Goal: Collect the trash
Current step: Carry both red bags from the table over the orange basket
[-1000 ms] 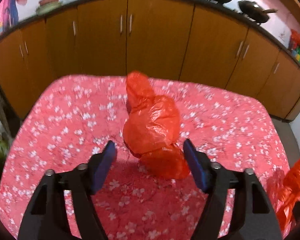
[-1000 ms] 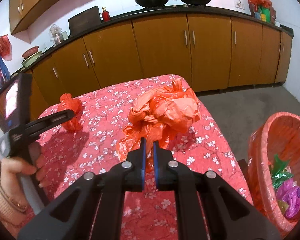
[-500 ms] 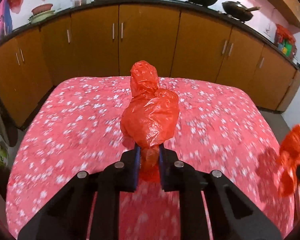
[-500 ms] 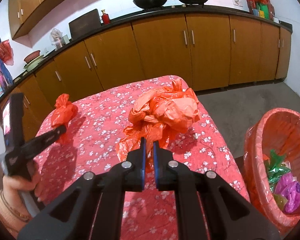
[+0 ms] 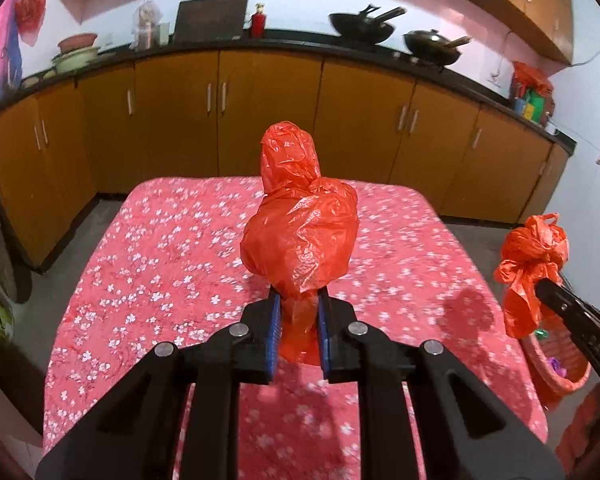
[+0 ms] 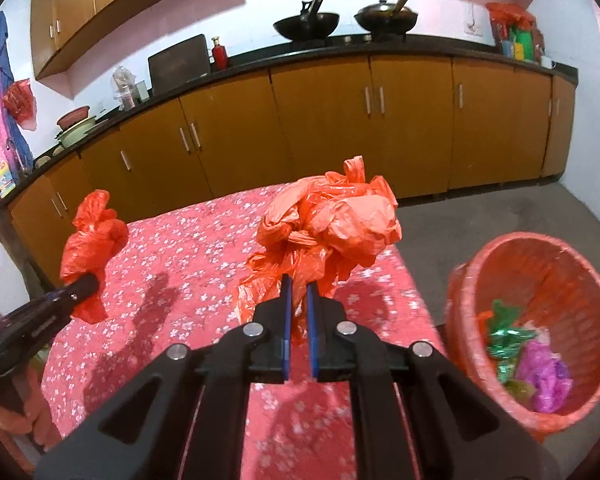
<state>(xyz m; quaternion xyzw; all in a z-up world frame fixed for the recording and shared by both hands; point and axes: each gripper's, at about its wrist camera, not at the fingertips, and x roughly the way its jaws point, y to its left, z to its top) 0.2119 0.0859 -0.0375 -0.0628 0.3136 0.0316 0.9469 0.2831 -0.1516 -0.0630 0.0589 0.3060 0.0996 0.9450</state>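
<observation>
Left wrist view: left tongs (image 5: 299, 312) clenched on the lower twist of a knotted red plastic bag (image 5: 300, 224). Bag bulges up and ahead of the blue pads (image 5: 274, 330), clear of the table, its top lobe reaching against the cabinet fronts (image 5: 260, 112). Red floral tablecloth (image 5: 172, 264) spreads below and beyond the tips. Far to the right of the tongs, a second crumpled red bag (image 5: 530, 264) hangs from the black tip of the right tongs (image 5: 550, 286). Beneath that bag, part of a red woven basket (image 5: 556, 364) shows off the table's right edge.

Right wrist view: right tongs (image 6: 297, 308) clenched on a loose fold of the crumpled red bag (image 6: 332, 224), which balloons just ahead of and above the tips. Pads (image 6: 286, 320) nearly together with thin plastic between them. To the right of and below the tongs, the basket (image 6: 480, 280) stands on the floor beside the table, holding green and purple wrappers (image 6: 532, 356). To the left, the left tongs (image 6: 85, 283) grip the knotted bag (image 6: 90, 244) above the tablecloth (image 6: 180, 264). Two dark woks (image 6: 306, 26) sit on the counter far ahead.
</observation>
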